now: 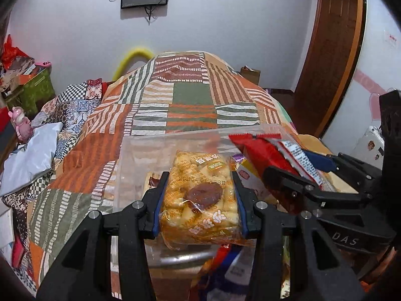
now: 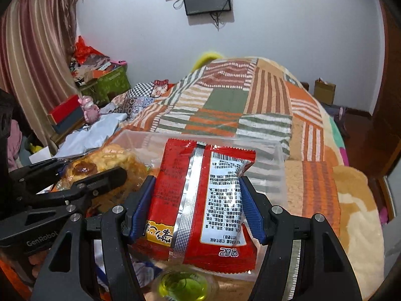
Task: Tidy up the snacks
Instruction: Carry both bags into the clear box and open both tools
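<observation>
My left gripper (image 1: 199, 205) is shut on a clear-wrapped yellow puffed-rice cake (image 1: 200, 198) with a brown patch, held above a clear plastic box (image 1: 140, 150) on the bed. My right gripper (image 2: 198, 200) is shut on a red snack packet (image 2: 200, 200), its printed back and silver seam facing the camera, also above the box (image 2: 273, 170). The right gripper and red packet (image 1: 265, 150) show at the right of the left wrist view. The left gripper and rice cake (image 2: 110, 160) show at the left of the right wrist view.
The box sits on a patchwork quilt (image 1: 190, 100) covering the bed. More snack packets (image 1: 233, 271) and a green jelly cup (image 2: 183, 286) lie below the grippers. A grey bag (image 1: 32, 158), boxes (image 1: 37, 87) and a pink toy (image 1: 21, 123) are at left; a wooden door (image 1: 333, 50) at right.
</observation>
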A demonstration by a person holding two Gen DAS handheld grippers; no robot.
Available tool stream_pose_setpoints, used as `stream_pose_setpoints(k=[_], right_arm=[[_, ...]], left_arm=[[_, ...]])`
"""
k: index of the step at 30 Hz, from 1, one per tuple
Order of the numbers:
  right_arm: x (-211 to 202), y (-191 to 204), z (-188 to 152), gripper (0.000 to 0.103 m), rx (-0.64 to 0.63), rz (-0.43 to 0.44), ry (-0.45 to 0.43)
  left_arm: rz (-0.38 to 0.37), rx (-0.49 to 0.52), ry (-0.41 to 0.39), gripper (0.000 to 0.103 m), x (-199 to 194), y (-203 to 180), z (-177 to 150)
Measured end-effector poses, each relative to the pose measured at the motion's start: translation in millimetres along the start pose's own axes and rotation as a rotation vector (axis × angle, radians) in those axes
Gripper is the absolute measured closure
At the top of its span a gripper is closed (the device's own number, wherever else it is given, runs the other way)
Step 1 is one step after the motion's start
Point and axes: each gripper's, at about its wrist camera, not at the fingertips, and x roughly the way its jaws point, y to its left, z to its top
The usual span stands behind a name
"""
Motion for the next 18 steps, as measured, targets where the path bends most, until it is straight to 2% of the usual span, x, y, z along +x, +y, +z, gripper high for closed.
stream_pose_setpoints(k=[7, 11, 14, 18], right_arm=[[12, -6, -3, 0.041, 0.016, 0.0, 0.044], [12, -4, -2, 0.04, 0.0, -0.01, 0.049], [12, -3, -1, 0.04, -0.012, -0.019, 0.052], [5, -3, 0, 0.04, -0.014, -0.018, 0.044]], left_arm=[[0.006, 0.003, 0.041, 0.058, 19, -1, 6], [0.022, 0.008, 0.036, 0.055, 18, 0, 5], [0.019, -0.012, 0.049, 0.048, 19, 4, 4], [0.002, -0.037, 0.047, 0.048, 12, 9, 3]])
